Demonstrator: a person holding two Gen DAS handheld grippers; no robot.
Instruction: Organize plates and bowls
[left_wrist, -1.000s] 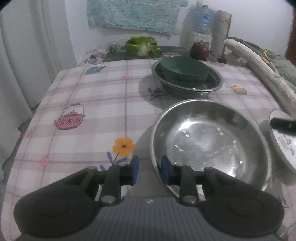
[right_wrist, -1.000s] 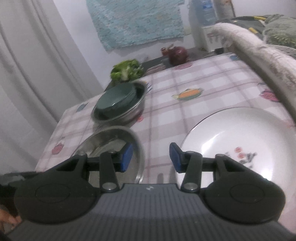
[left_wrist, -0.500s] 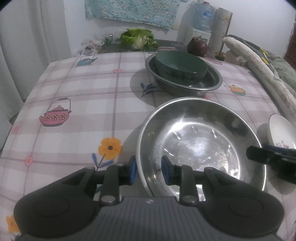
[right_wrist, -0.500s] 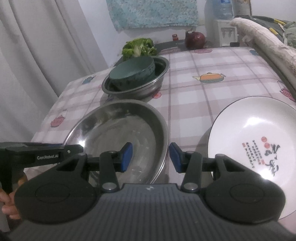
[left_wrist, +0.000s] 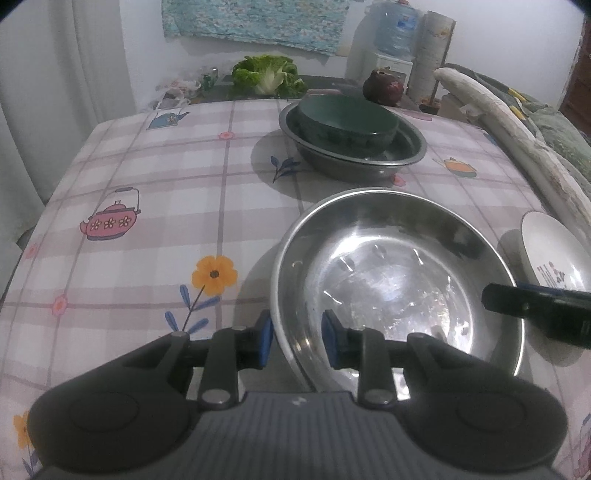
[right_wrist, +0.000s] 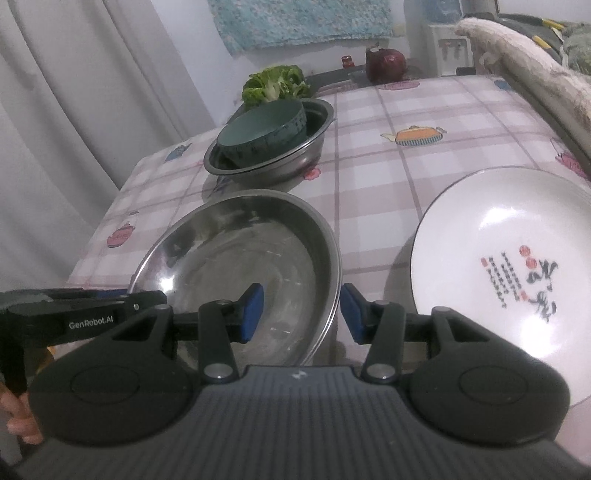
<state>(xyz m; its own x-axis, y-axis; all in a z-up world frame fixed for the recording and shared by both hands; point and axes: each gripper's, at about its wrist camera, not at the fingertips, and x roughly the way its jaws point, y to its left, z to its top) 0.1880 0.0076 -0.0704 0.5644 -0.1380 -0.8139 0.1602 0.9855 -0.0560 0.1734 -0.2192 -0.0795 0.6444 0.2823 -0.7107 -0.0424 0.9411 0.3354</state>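
left wrist | left gripper (left_wrist: 297, 341) astride steel basin (left_wrist: 397, 280) rim, unclosed | right gripper (right_wrist: 302, 314) likewise

Indoor lighting is moderate and soft, with a cool cast in both views. Glare: bright patches on the floor of the steel basin (left_wrist: 395, 280) ahead of the left claw (left_wrist: 297, 341), and a white hotspot on the plate (right_wrist: 517, 295) right of the right claw (right_wrist: 302, 314). The basin casts a soft shadow leftward on the desk (left_wrist: 147, 177). Fisheye bending is strong at the edges and corners are dark. Fine detail is soft and grainy.
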